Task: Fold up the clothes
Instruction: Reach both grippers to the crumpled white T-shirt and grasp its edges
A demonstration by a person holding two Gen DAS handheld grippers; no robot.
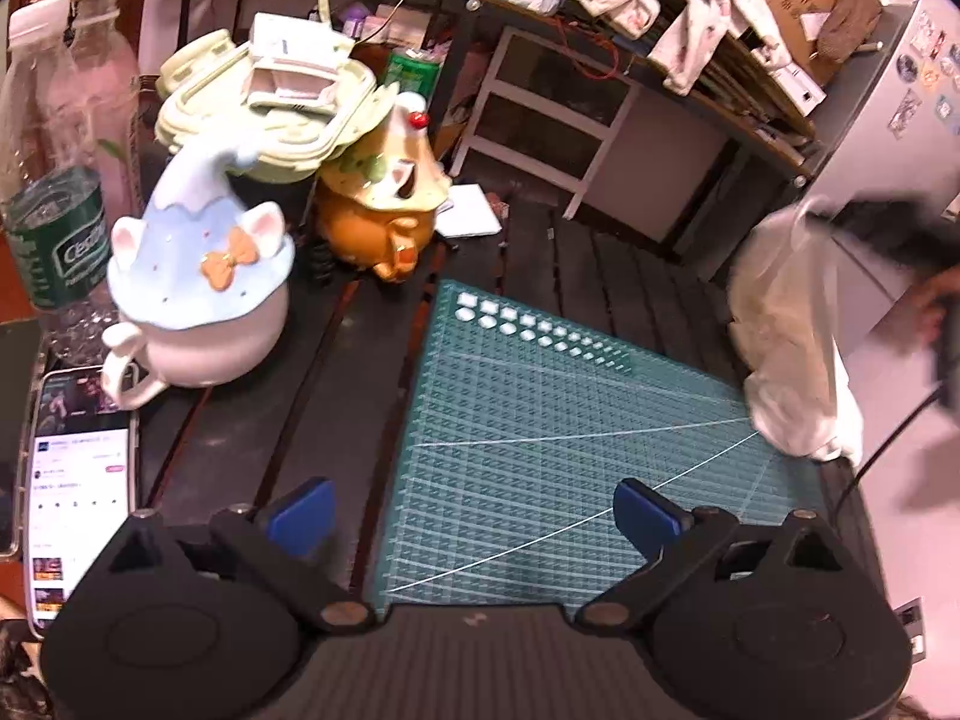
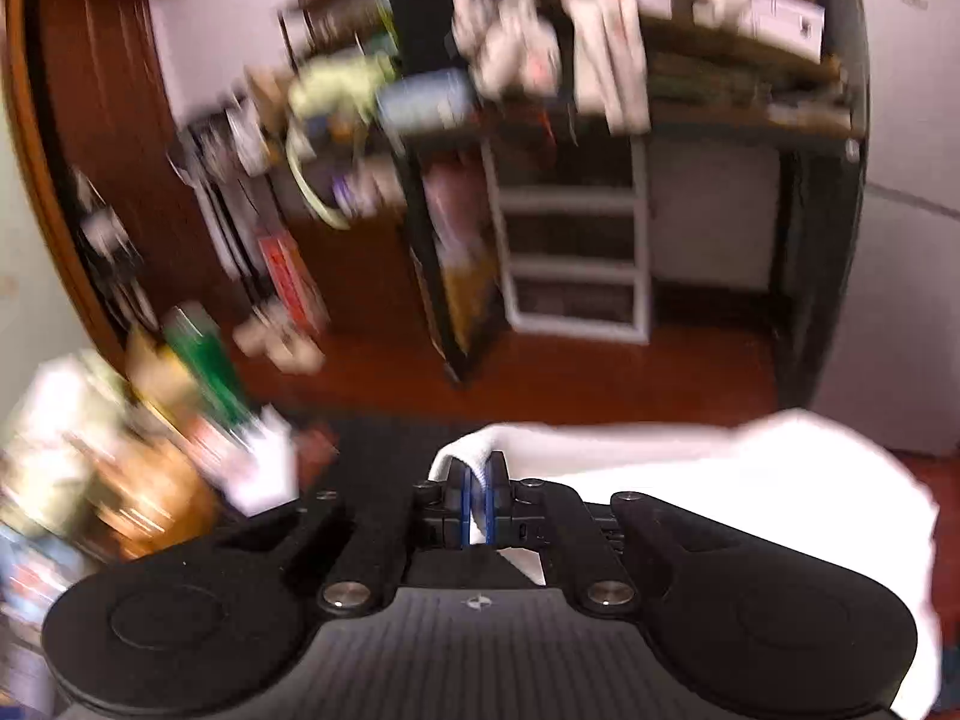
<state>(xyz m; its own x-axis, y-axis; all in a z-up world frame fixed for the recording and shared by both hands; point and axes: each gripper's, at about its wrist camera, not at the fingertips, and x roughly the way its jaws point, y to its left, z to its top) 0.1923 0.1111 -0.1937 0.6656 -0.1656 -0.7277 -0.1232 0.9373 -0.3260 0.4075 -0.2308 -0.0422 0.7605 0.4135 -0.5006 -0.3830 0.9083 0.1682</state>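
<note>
White garment (image 1: 792, 336) hangs off mat's (image 1: 540, 420) right edge, pinched by right gripper (image 2: 478, 501); left gripper (image 1: 474, 513) spread, empty. Risk: thin edge grip slips during the swing.

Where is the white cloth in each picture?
Left wrist view: the white cloth hangs at the right edge, above the green mat.
Right wrist view: white cloth pinched in the right hand-held gripper, bottom centre.
Shared landmark: white shelf unit.

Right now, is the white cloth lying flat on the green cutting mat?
No, the white cloth hangs bunched above the mat's right edge, held up by the right claw.
</note>
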